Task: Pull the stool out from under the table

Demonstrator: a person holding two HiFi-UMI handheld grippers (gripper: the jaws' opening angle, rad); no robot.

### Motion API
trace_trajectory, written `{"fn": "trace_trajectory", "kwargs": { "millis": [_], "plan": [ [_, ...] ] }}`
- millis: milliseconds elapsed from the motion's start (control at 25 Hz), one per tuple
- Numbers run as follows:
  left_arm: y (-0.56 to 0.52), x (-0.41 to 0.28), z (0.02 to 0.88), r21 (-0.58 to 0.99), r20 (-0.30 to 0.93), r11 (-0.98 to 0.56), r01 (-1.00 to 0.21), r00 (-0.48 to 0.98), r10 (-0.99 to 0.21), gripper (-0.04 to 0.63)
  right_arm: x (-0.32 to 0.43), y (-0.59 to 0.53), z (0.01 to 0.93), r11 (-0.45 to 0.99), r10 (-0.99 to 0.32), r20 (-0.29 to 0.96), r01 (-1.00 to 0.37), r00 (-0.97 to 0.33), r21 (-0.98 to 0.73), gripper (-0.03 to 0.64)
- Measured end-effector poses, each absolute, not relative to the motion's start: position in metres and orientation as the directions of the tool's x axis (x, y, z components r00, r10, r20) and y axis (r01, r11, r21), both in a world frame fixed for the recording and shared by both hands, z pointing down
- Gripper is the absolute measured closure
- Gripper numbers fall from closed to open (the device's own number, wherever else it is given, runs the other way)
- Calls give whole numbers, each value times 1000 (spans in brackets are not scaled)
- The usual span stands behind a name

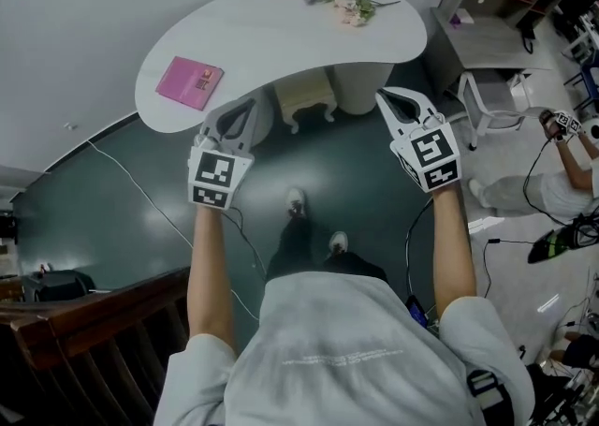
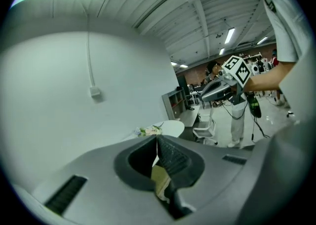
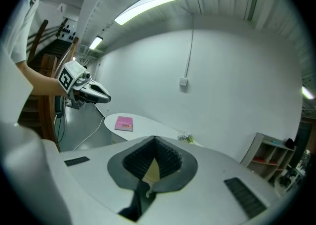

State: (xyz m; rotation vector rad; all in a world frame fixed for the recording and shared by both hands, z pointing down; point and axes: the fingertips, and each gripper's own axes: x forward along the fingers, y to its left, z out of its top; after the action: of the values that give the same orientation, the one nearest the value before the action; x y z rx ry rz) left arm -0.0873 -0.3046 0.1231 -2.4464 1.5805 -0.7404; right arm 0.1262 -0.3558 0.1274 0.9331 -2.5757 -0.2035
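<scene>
While the person stands facing it, the white counter (image 1: 281, 40) spans the 12 o'clock part of the head view. The cream stool (image 1: 306, 96) sits tucked under the counter's near edge, beside its pedestal. The left claw (image 1: 241, 110) hovers at the stool's 9 o'clock and the right claw (image 1: 388, 96) at its 3 o'clock. Neither touches it; both are closed tight and empty. A pink book (image 1: 190, 80) lies at the counter's 8 o'clock end, and flowers (image 1: 342, 5) lie at its 1 o'clock edge.

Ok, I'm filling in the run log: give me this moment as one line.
phase: pre-grasp | left gripper: shut, empty | right gripper: shut, empty | stool: under table, untouched
</scene>
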Motion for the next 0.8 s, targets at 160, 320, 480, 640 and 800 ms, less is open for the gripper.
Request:
{"fn": "trace_trajectory", "kwargs": {
  "millis": [160, 320, 480, 640, 800],
  "plan": [
    [-337, -96, 172, -329, 352, -467, -821, 352, -867, 578, 108, -384, 162, 754, -656, 335, -570, -676, 325, 603],
    [-365, -96, 232, -289, 369, -494, -820, 380, -848, 578, 94, -408, 210, 765, -644, 355, -562, -678, 314, 603],
    [-387, -102, 302, -262, 399, -516, -816, 395, -828, 577, 77, -427, 270, 777, -629, 354, -578, -692, 250, 601],
    [-408, -110, 371, -258, 401, -516, -817, 396, -826, 578, 72, -451, 339, 772, -632, 380, -591, -675, 233, 601],
    [-429, -126, 440, -271, 412, -520, -810, 390, -823, 577, 67, -479, 415, 767, -637, 411, -589, -652, 255, 601]
  ]
}}
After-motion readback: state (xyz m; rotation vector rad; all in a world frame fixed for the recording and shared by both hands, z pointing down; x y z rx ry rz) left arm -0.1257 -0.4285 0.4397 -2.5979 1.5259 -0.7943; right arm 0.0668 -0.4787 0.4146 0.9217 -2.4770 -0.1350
